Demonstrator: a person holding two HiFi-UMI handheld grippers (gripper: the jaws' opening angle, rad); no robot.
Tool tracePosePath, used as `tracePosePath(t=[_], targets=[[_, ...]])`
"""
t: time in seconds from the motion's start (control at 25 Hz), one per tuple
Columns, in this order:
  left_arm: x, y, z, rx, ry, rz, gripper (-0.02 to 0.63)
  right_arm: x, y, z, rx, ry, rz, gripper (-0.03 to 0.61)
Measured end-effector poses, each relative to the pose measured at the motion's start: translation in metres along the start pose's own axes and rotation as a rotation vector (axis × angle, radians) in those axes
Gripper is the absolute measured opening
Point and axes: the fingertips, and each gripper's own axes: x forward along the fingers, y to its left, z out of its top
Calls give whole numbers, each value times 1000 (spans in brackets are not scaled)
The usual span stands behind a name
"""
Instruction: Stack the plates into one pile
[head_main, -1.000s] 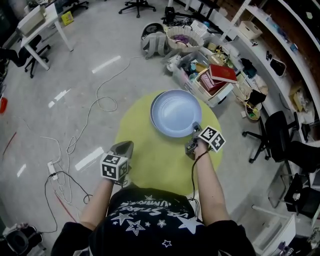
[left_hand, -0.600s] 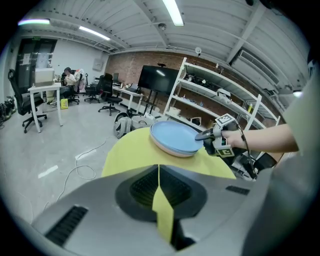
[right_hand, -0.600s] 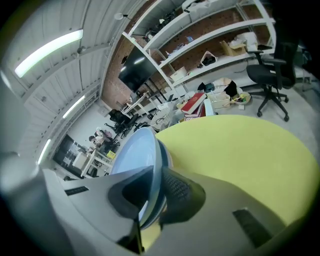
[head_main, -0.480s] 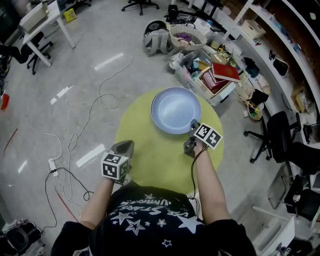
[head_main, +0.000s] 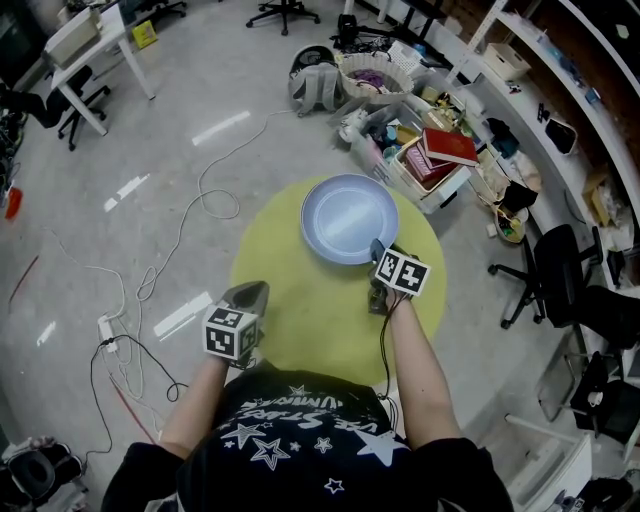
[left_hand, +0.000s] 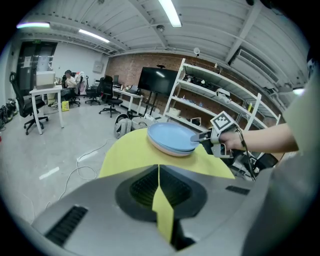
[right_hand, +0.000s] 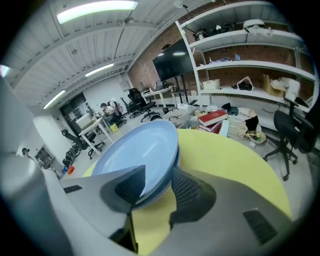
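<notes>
A pile of light blue plates (head_main: 350, 218) sits at the far side of the round yellow table (head_main: 300, 320). My right gripper (head_main: 378, 252) is at the pile's near right rim. Its jaws have just been opening. In the right gripper view the top plate (right_hand: 142, 147) has its rim between the spread jaws of the right gripper (right_hand: 157, 186), with a gap at the pads. My left gripper (head_main: 248, 293) hovers over the table's near left edge, shut and empty, apart from the plates (left_hand: 170, 137). The left gripper view also shows the right gripper (left_hand: 204, 138) at the pile.
Crates with red books (head_main: 432, 152), a basket (head_main: 365, 72) and a backpack (head_main: 312, 85) crowd the floor beyond the table. Cables (head_main: 200, 200) trail on the floor at left. An office chair (head_main: 560, 270) and shelves stand at right.
The right gripper has rolled at the plate's rim, its marker cube shifting left, and its jaws have spread off the rim. The left gripper has stayed put.
</notes>
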Motion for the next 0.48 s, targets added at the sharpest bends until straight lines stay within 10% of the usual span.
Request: tracePosePath(t=[0.48], targets=[[-14,-12,-1,8,-22,8,20,-15,2,-10,-37,21,31,222]])
